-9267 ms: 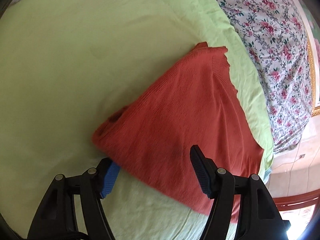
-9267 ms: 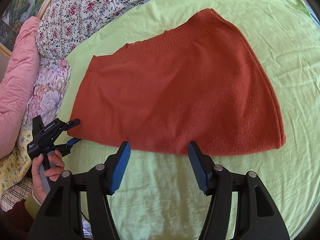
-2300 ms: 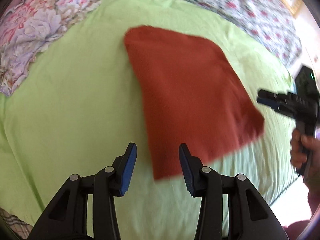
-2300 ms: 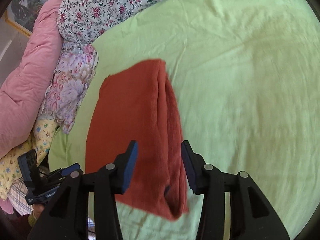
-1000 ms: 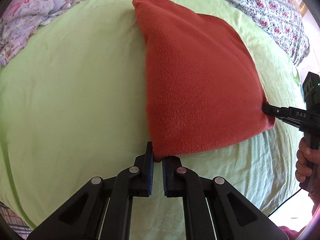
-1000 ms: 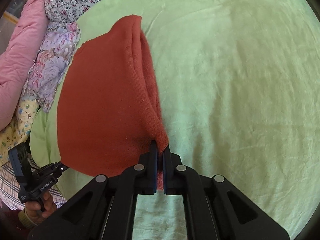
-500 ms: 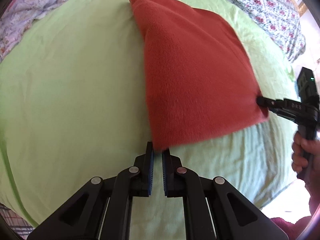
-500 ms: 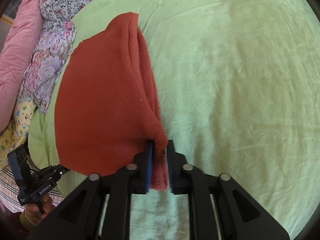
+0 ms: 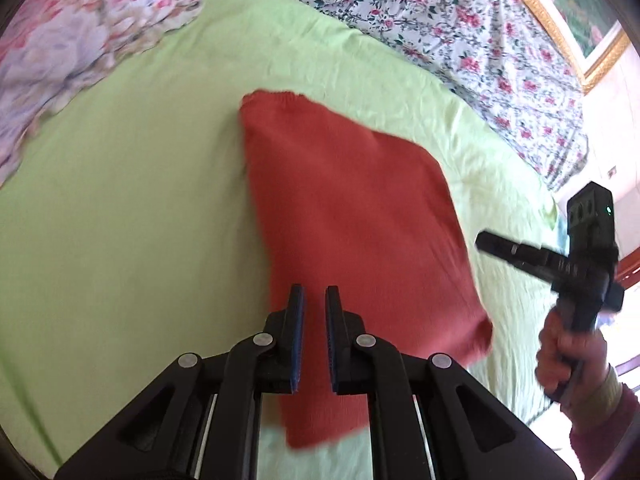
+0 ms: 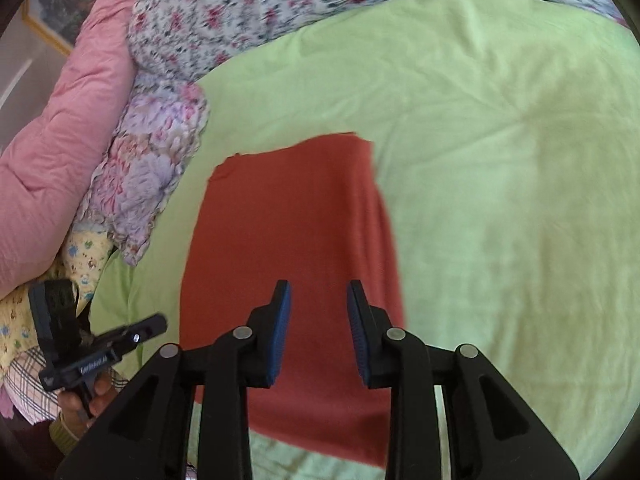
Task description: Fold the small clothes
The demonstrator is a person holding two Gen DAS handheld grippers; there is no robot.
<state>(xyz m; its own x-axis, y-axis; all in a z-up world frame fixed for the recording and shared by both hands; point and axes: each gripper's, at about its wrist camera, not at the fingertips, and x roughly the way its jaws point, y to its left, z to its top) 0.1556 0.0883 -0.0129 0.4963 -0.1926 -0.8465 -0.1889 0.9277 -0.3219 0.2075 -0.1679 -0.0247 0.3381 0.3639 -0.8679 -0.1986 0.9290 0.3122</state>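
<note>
Hovering above the near part of the folded garment, the left hand-held gripper (image 9: pixel 313 300) has its blue-padded jaws nearly together, a narrow slit between them and nothing caught in it; the cloth seen through the slit lies below on the bed. The right hand-held gripper (image 10: pixel 318 300) hangs over the same garment, its jaws opening with a clear gap between the pads and no fabric pinched there. In the left wrist view it shows at the right edge, held by a hand (image 9: pixel 568 356) with a ribbed cuff at the wrist, clear of the garment's right corner. In the right wrist view the left one appears low at the left, gripped by the other hand (image 10: pixel 86 398).

The rust-red knitted garment (image 9: pixel 352 216) lies flat on the bed as a folded, roughly four-sided shape, loose from both tools. Its far edge points toward the bedding at the head of the bed, and its near edge runs under the fingers in both views. Under it spreads a light green sheet (image 9: pixel 120 184), softly creased. Beyond the sheet lies a white quilt with small red flowers (image 9: pixel 440 12); to the far left sits a pillow with large lilac flowers (image 10: pixel 148 184), and beside that a pink padded quilt (image 10: pixel 60 128). A gilt picture frame (image 9: pixel 560 28) hangs at the far right.
</note>
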